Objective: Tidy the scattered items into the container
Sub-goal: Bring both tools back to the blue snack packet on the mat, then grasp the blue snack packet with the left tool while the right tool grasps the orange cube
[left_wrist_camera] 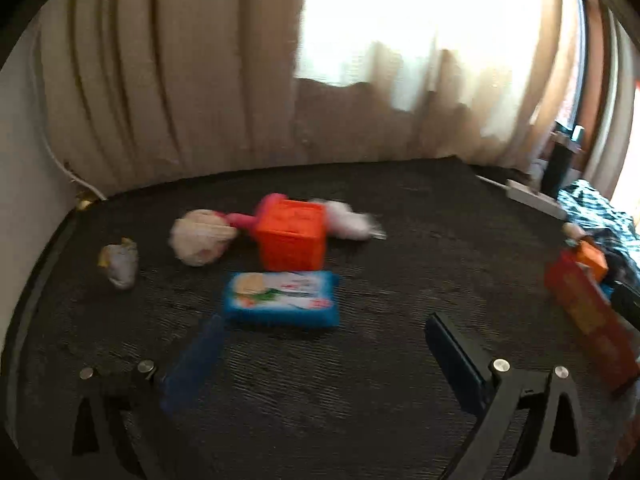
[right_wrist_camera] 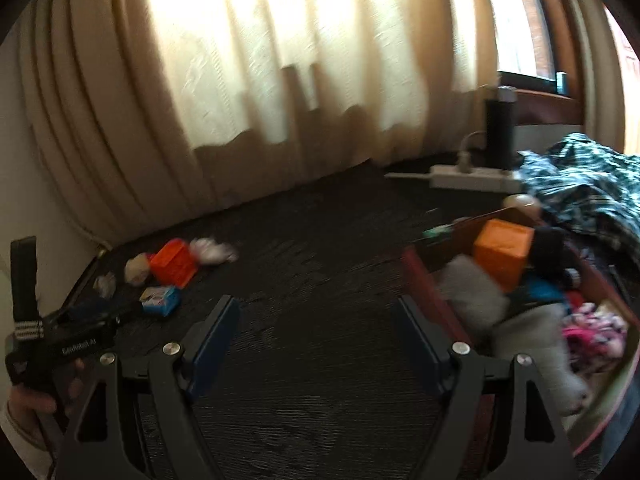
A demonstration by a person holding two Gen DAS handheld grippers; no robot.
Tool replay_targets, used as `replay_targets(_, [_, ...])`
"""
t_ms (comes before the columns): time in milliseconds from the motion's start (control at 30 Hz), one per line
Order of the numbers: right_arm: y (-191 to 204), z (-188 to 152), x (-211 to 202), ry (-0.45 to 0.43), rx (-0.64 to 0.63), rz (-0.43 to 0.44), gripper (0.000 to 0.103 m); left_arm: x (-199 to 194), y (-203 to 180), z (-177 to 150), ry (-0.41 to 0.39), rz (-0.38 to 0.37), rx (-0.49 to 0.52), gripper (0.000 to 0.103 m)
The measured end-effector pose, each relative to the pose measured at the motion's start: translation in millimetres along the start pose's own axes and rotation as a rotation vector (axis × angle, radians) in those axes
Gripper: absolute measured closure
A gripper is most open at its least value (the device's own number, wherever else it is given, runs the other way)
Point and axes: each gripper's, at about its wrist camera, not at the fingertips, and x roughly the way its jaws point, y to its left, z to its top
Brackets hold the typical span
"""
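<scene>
Orange crate (left_wrist_camera: 290, 236) sits upright mid-table, blue packet (left_wrist_camera: 282, 299) flat just in front. Crumpled white wads (left_wrist_camera: 200, 236) lie around it. The red box (right_wrist_camera: 520, 304) at the right is already stuffed.

Black tool (right_wrist_camera: 316, 340) frames, blue pads (right_wrist_camera: 214, 340), silver screws, pale sleeve (right_wrist_camera: 16, 432).

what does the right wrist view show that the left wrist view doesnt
Only the right wrist view: the inside of the red box, holding an orange cube, grey cloth and pink fabric; the left gripper seen from outside in a hand; and the open right gripper.

Only the left wrist view: the left gripper's own open, empty fingers up close.

Both: the orange basket, blue packet, white bundles on the dark floor, the curtain and the power strip.
</scene>
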Motion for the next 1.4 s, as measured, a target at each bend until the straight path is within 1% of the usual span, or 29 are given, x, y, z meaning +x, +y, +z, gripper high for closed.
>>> replay_targets(133, [19, -3, 17, 0.044, -0.034, 0.022, 0.021, 19, 18, 3, 0.023, 0.025, -0.011, 0.001])
replay_targets(233, [29, -5, 27, 0.066, -0.053, 0.027, 0.021, 35, 23, 5, 0.039, 0.018, -0.013, 0.001])
replay_targets(400, [34, -8, 43, 0.097, -0.062, 0.024, 0.021, 56, 21, 7, 0.057, -0.009, -0.001, 0.001])
replay_targets(567, [45, -2, 63, 0.134, -0.093, 0.028, 0.021, 70, 18, 6, 0.074, 0.02, 0.025, 0.001])
replay_targets(667, [58, 7, 74, 0.143, -0.121, 0.046, 0.021, 83, 20, 5, 0.12, 0.03, 0.015, 0.001])
replay_targets(733, [69, 14, 82, 0.146, -0.139, 0.06, 0.021, 91, 25, 5, 0.157, 0.038, -0.006, 0.001])
replay_targets(800, [78, 21, 91, 0.151, -0.153, 0.072, 0.021, 97, 31, 5, 0.189, 0.031, -0.043, 0.001])
replay_targets(900, [90, 28, 107, 0.168, -0.152, 0.087, 0.021, 97, 37, 6, 0.188, 0.023, -0.073, 0.002])
replay_targets(1067, [105, 33, 135, 0.219, -0.138, 0.111, 0.021, 91, 44, 8, 0.184, 0.029, -0.102, 0.011])
replay_targets(1100, [109, 33, 140, 0.23, -0.144, 0.119, 0.021, 89, 46, 9, 0.181, 0.028, -0.109, 0.015])
replay_targets(1133, [113, 35, 145, 0.242, -0.148, 0.128, 0.021, 85, 49, 11, 0.175, 0.028, -0.117, 0.017])
replay_targets(1267, [127, 44, 167, 0.287, -0.135, 0.18, 0.021, 71, 57, 18, 0.141, 0.039, -0.133, 0.018])
replay_targets(1400, [134, 60, 192, 0.322, -0.049, 0.223, 0.021, 55, 68, 25, 0.089, 0.071, -0.129, 0.018])
